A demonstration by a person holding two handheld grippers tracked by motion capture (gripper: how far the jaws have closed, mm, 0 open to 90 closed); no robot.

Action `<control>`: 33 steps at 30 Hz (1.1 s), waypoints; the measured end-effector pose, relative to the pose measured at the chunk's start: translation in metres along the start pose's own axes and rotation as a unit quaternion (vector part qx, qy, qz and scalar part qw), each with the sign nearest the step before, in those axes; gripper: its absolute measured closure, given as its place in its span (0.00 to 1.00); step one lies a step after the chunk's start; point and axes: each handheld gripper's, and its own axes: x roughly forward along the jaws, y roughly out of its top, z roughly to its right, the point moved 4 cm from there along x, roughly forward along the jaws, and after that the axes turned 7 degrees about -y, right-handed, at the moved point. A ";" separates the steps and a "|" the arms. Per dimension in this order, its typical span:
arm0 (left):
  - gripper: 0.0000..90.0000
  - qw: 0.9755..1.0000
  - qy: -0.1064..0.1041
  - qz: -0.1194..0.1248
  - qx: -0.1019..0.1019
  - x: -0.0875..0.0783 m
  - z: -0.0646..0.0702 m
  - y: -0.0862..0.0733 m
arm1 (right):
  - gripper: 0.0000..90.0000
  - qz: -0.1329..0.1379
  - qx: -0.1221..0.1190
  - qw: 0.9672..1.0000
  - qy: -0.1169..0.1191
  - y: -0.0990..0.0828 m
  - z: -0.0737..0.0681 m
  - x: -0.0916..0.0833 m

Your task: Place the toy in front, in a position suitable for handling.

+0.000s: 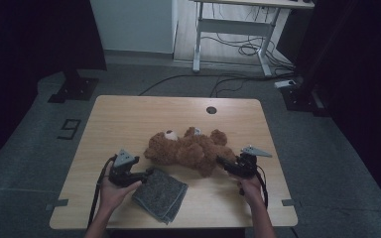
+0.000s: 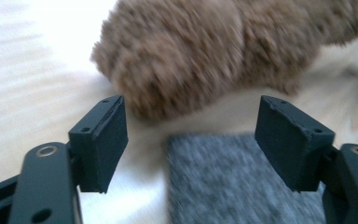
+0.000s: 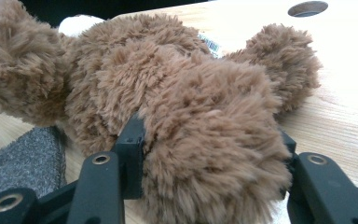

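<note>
Teddy bear (image 1: pixel 191 148) lay on its back in the middle of the wooden table (image 1: pixel 129 116), with its head toward my left and its legs toward my right. It looked soft and light, so I judged it would squash and flop when I picked it up. A fat, fluffy part like a leg seemed the best place to grab, because the fur gave the pads something to bite. My right gripper (image 3: pixel 212 172) had its jaws squeezed on one leg of the bear, and the fur bulged out between them. That hand came in low from my side of the table, with the tool pointing across at the bear. My left gripper (image 2: pixel 191 140) had its jaws wide apart with nothing between them. It sat low and pointed at the bear's head, just over a corner of the folded grey cloth (image 1: pixel 160 194) that lay near the front edge.
</note>
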 end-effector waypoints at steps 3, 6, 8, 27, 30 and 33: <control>0.24 1.000 -0.002 -0.018 -0.004 0.002 0.005 -0.008 | 0.53 0.001 0.001 1.000 0.002 0.000 0.000 -0.001; 0.23 0.999 -0.019 -0.030 0.001 0.006 0.020 -0.018 | 0.53 0.002 -0.005 1.000 0.001 -0.002 -0.001 -0.002; 0.23 0.999 -0.020 -0.040 0.019 0.011 0.031 -0.019 | 0.53 0.001 -0.008 1.000 0.002 -0.003 -0.001 -0.002; 0.16 0.993 -0.043 -0.103 0.039 0.051 0.067 -0.042 | 0.52 0.000 0.000 1.000 0.005 -0.004 0.001 -0.001; 0.15 0.992 -0.039 -0.111 0.044 0.057 0.072 -0.046 | 0.51 0.000 0.001 1.000 0.006 -0.005 0.001 -0.001; 0.11 0.991 -0.034 -0.118 0.046 0.061 0.074 -0.048 | 0.51 -0.001 0.003 1.000 0.006 -0.005 0.001 -0.001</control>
